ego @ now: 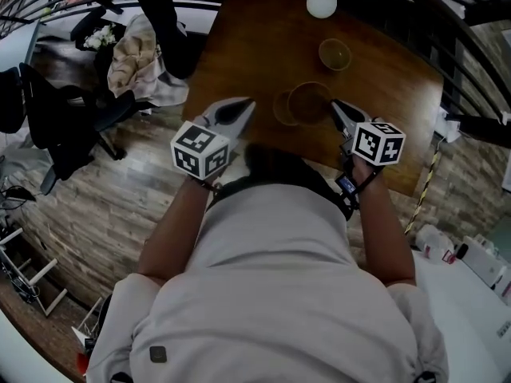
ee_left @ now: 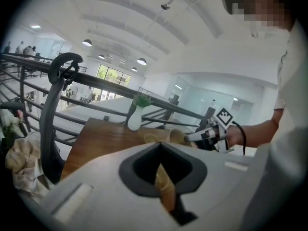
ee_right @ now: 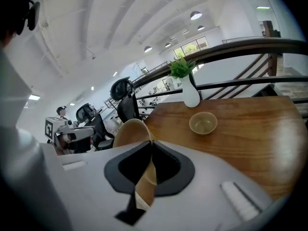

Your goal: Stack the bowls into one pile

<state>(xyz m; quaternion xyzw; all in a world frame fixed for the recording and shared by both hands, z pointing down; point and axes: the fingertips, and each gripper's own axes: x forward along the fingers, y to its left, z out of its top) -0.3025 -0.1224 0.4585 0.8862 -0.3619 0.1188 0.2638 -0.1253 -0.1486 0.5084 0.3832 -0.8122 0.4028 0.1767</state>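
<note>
On the brown wooden table (ego: 383, 126) I see three tan bowls. My right gripper (ego: 333, 104) is shut on the rim of the large bowl (ego: 310, 102). That bowl stands tilted up from its jaws in the right gripper view (ee_right: 131, 133). A smaller bowl (ego: 282, 108) lies just left of it, partly overlapped. My left gripper (ego: 251, 102) is a short way left of that one, its tips together. A tan strip (ee_left: 164, 184) shows in its jaw slot; whether it is held I cannot tell. The third bowl (ego: 334, 54) sits apart, farther back.
A white vase with a green plant (ego: 322, 2) stands at the table's far edge by a dark railing (ee_right: 231, 49). A black office chair (ego: 64, 126) and a heap of cloth (ego: 132, 54) are left of the table. The table's near edge lies close under both grippers.
</note>
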